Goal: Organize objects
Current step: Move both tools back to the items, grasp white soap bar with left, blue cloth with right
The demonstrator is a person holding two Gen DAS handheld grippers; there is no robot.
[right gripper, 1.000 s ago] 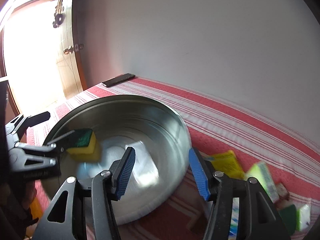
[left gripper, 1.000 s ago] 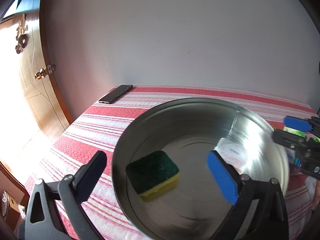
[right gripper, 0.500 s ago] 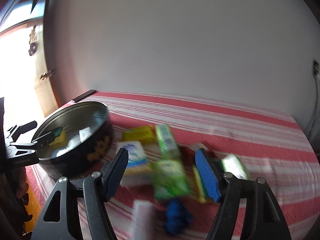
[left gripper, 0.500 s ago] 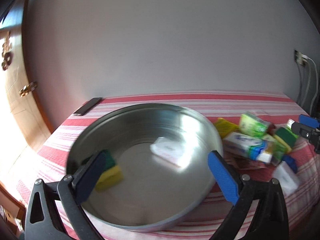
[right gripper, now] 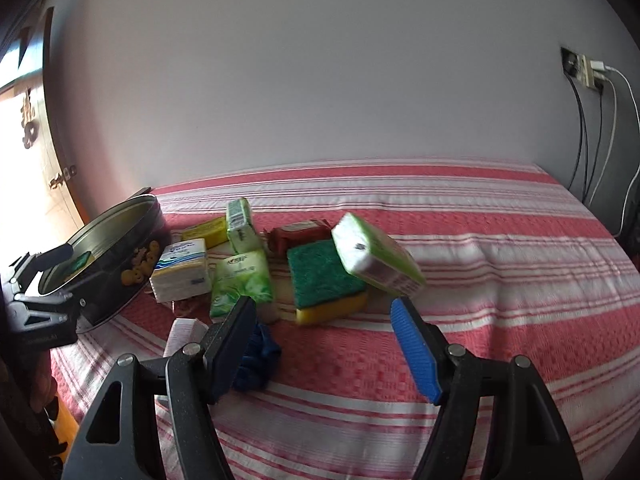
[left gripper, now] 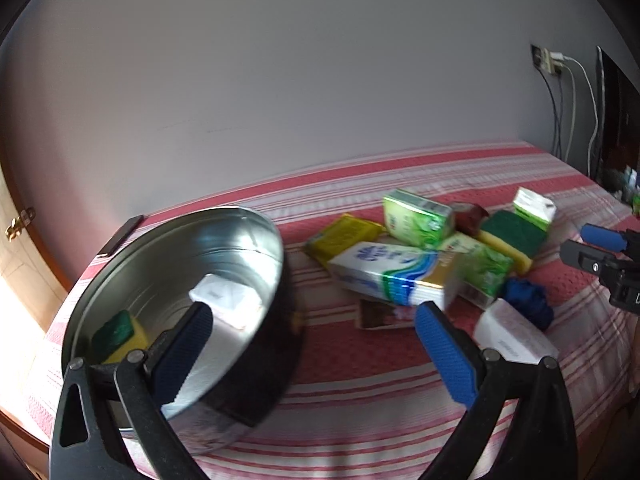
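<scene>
Round metal tin [left gripper: 224, 264] sits at the left end of the striped red-and-white bedspread [right gripper: 460, 240], open top, already holding a green-yellow sponge [left gripper: 118, 330] and a white packet [left gripper: 224, 298]; looks like the collection bin for the sort. Rest of the clutter is bunched just right of the tin, touching or overlapping: yellow pack [right gripper: 204, 232], blue-and-white tissue pack [right gripper: 182, 270], two green tissue packs [right gripper: 242, 284] [right gripper: 240, 224], red-brown wrapper [right gripper: 296, 234], second green-topped sponge [right gripper: 324, 280] with a green-edged white pack [right gripper: 376, 258] tilted on its right edge, blue crumpled cloth [right gripper: 256, 356] and a small white box [right gripper: 182, 330] nearest the cameras. Left gripper [left gripper: 312, 344] hovers with one finger over the tin's near rim and the other over bare cloth, jaws wide, nothing between them. Right gripper [right gripper: 324, 344] points at the pile near the second sponge; its jaws have just been opening, now stand apart at a medium gap and empty, probably set for the next pick. A judgement: early to mid task, most items still outside the tin. Stacked, leaning packs may slide if one is pulled. Dark phone [left gripper: 120, 236] lies by the wall behind the tin, well apart from the pile.
</scene>
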